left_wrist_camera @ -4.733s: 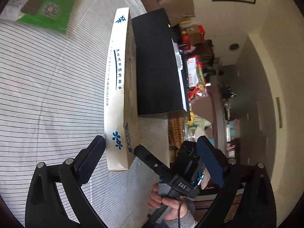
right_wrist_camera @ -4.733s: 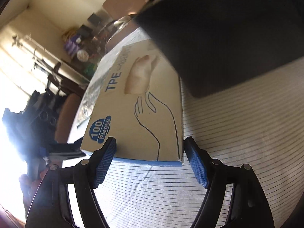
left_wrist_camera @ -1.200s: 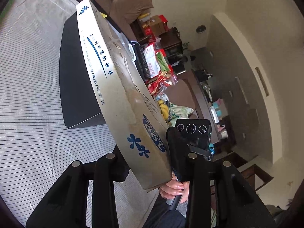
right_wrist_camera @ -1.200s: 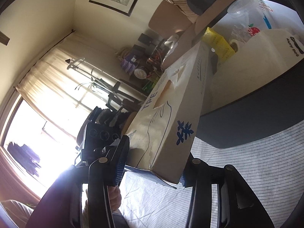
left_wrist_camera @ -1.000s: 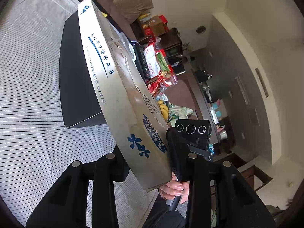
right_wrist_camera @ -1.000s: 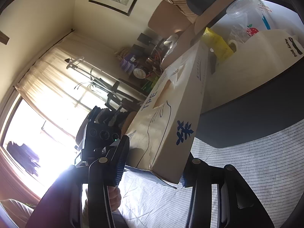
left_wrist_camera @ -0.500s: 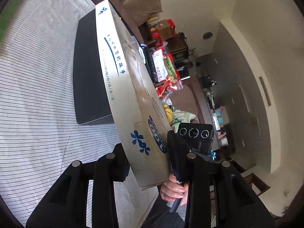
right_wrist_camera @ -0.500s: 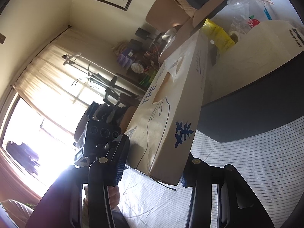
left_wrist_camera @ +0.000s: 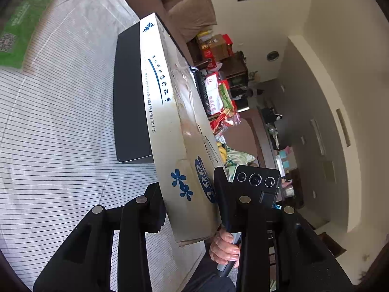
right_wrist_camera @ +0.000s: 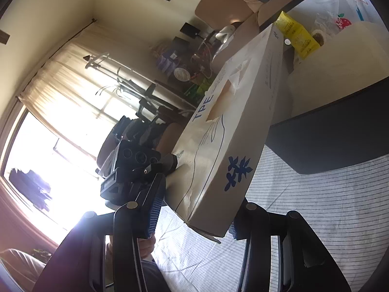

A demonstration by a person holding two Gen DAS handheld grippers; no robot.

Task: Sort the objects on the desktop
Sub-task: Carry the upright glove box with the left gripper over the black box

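A flat beige glove box [left_wrist_camera: 175,126] printed "TPE" and "100" with blue flowers is held in the air, tilted, above the striped tablecloth. My left gripper [left_wrist_camera: 189,202] is shut on one near corner of it. My right gripper [right_wrist_camera: 197,216] is shut on the other corner of the glove box [right_wrist_camera: 228,141]. A black box [left_wrist_camera: 128,97] stands on the cloth right behind it, and its dark side also shows in the right wrist view [right_wrist_camera: 340,136]. Each view shows the other gripper and the hand that holds it.
A green packet [left_wrist_camera: 17,31] lies on the striped tablecloth [left_wrist_camera: 53,131] at the far left. Inside or behind the black box are a yellow packet [right_wrist_camera: 296,36], a plastic cup [right_wrist_camera: 325,0] and a cream bag [right_wrist_camera: 340,56]. Chairs and cluttered shelves stand beyond the table.
Both grippers closed on the glove box and lifted it off the cloth. In the last second the box has swung a little toward the black box, still held in the air.
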